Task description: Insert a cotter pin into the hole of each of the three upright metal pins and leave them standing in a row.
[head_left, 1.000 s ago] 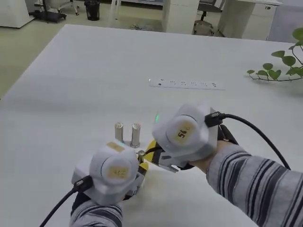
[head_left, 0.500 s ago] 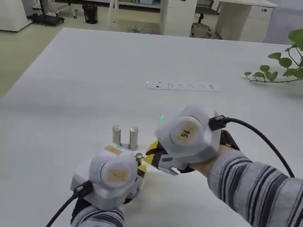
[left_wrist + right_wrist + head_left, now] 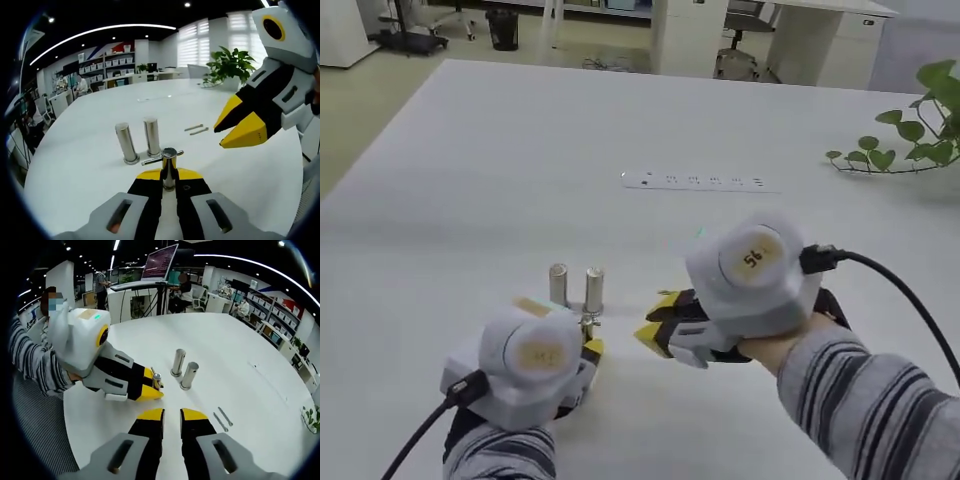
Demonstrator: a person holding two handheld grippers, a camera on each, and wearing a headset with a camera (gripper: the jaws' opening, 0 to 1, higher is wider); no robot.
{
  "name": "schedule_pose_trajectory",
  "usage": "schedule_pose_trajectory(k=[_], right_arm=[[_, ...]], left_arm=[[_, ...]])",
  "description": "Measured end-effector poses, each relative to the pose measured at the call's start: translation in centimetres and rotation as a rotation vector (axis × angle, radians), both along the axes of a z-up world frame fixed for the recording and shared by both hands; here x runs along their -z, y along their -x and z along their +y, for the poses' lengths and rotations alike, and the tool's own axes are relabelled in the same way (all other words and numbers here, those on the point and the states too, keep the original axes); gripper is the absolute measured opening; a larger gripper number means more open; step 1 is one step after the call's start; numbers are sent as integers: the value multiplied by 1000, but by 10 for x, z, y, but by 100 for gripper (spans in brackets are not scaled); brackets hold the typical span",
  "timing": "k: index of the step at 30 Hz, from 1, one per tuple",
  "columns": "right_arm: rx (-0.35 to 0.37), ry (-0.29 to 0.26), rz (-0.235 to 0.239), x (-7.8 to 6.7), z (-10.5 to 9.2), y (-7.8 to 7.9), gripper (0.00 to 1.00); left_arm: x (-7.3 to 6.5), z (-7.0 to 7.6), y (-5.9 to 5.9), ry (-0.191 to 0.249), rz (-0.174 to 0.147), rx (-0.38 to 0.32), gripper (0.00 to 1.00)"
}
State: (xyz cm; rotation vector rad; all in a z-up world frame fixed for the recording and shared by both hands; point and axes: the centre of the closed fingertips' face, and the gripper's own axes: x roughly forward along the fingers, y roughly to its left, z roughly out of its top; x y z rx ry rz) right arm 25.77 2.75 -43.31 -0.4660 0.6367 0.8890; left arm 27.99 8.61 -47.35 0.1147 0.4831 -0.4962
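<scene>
White desk [image 3: 470, 150] below — my left claw [image 3: 169, 176] grips the cottered pin [image 3: 169, 161] upright, steadying it; right claw [image 3: 171, 415] empty, barely parted.

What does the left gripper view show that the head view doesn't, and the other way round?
Left gripper view: up close, a cotter pin crosses the hole of the held pin clamped in the left gripper, and two loose cotter pins lie on the table beyond. Head view: from above, a black cable and a striped sleeve. Shared: two free-standing pins, the right gripper with its yellow tips, the white table and a leafy plant.
</scene>
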Motion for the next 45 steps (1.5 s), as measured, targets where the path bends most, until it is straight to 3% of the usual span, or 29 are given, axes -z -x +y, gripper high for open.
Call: schedule_pose_trajectory(k=[5, 10, 19, 25, 33, 35, 45], right_arm=[[18, -49, -18, -2, -4, -1, 12], [50, -108, -4, 0, -6, 0, 16], [82, -114, 21, 8, -13, 3, 16], [96, -118, 30, 10, -14, 4, 17], [111, -123, 38, 11, -15, 5, 19], [112, -121, 39, 11, -16, 6, 19], [133, -140, 44, 7, -17, 6, 21]], left_arm=[[2, 17, -6, -1, 5, -37, 5], [3, 31, -11, 4, 6, -69, 5], [2, 31, -12, -21, -9, -59, 5], [3, 32, -13, -15, -8, -69, 6], [11, 34, -10, -19, 37, -80, 6], [14, 33, -7, -1, 65, -82, 9], [4, 35, -3, 11, 48, -67, 29]])
